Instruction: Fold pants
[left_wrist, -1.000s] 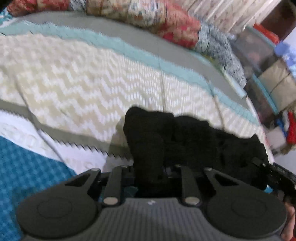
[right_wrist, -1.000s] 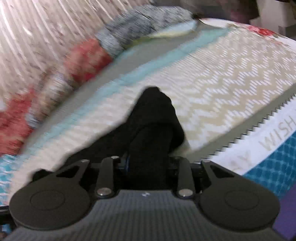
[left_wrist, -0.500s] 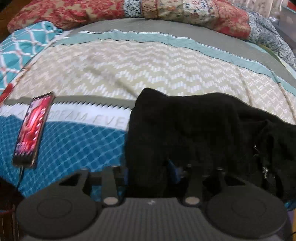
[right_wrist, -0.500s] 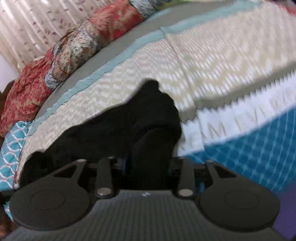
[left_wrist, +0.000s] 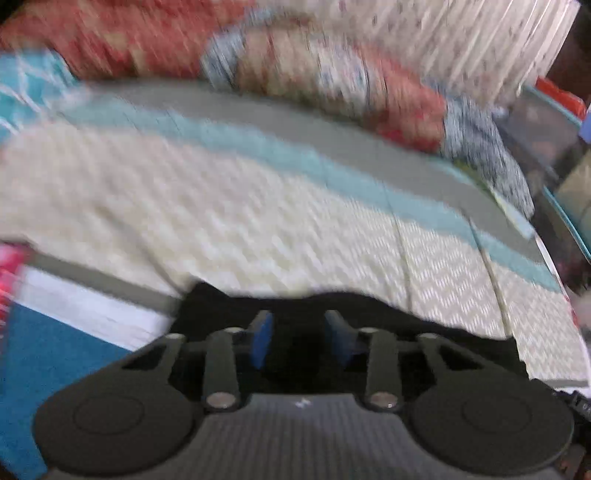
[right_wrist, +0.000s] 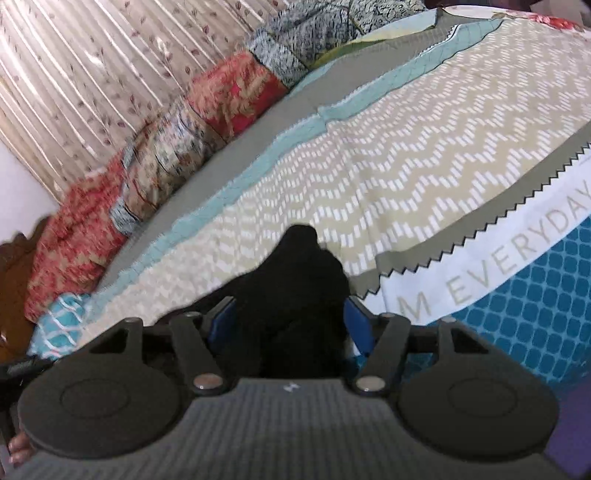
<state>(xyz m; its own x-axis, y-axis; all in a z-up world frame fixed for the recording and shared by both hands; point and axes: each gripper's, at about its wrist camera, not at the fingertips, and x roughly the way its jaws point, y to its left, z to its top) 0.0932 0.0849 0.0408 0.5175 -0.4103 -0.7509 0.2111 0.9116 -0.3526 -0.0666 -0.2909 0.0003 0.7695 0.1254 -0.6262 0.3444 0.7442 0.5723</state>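
- The pants (left_wrist: 424, 332) are black and lie on the bed (left_wrist: 229, 221), in the lower middle of the left wrist view, as a low dark band just in front of the gripper. In the right wrist view the pants (right_wrist: 295, 280) rise as a dark bunch in the lower middle of the frame.
- The cloth looks soft and limp, and I judge it light. It will sag and bunch where it is not supported, so it needs a hold on an edge or a corner, such as the waistband or a hem, and not in the middle of the fabric.
- The left gripper (left_wrist: 299, 339) has its blue pads (left_wrist: 261, 338) apart, and no cloth is caught between them; the pants lie under and beyond them.
- The right gripper (right_wrist: 291, 325) has a bunch of the black cloth between its blue pads (right_wrist: 357, 325). It looks clamped on the pants, though the pads stand rather wide around the thick fold.
- The bed cover has a beige zigzag band, a grey and light blue stripe and a blue checked part in the lower corners.
- A rolled patchwork quilt (right_wrist: 207, 110) lies along the upper part of both frames, with a curtain (right_wrist: 92, 74) behind it in the upper left of the right wrist view.
- The left wrist view is blurred, so fine details there are not sure.
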